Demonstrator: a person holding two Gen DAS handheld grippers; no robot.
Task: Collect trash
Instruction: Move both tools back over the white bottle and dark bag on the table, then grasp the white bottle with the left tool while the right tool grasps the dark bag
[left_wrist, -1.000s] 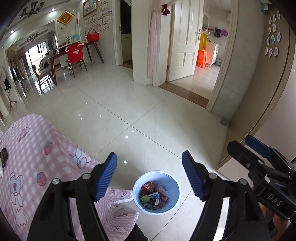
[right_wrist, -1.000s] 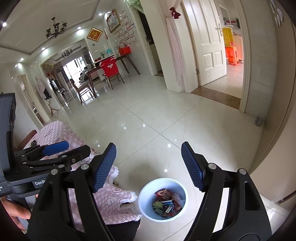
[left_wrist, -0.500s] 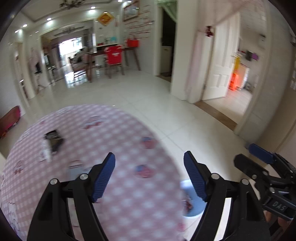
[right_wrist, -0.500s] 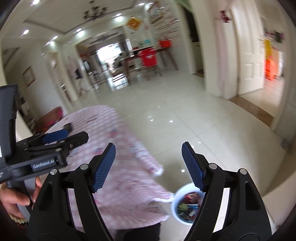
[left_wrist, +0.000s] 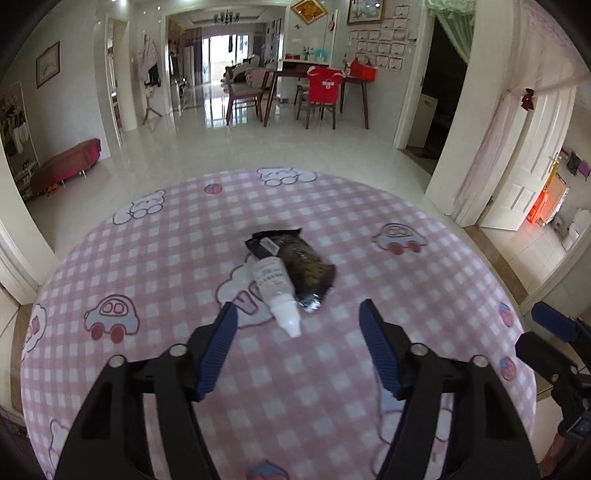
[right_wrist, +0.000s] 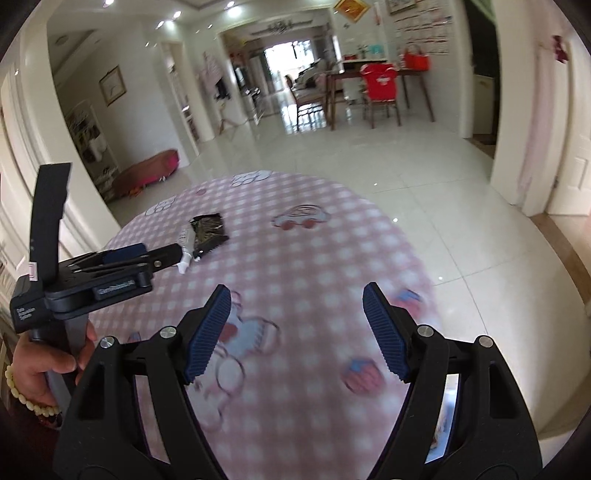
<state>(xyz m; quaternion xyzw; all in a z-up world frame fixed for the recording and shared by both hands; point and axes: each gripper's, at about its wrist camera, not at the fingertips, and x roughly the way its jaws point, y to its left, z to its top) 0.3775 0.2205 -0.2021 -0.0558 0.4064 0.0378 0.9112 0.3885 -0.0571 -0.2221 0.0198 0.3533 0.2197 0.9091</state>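
Both wrist views angled down, sharing pink tablecloth (left_wrist: 332, 387)

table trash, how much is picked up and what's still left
Nothing is in hand: the left gripper is closing on empty air and the right gripper is open and empty. Still left on the pink checked tablecloth: a white bottle and a dark wrapper touching it.

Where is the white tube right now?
In the left wrist view, the white tube lies mid-table on the pink checked cloth, overlapping the dark wrapper.
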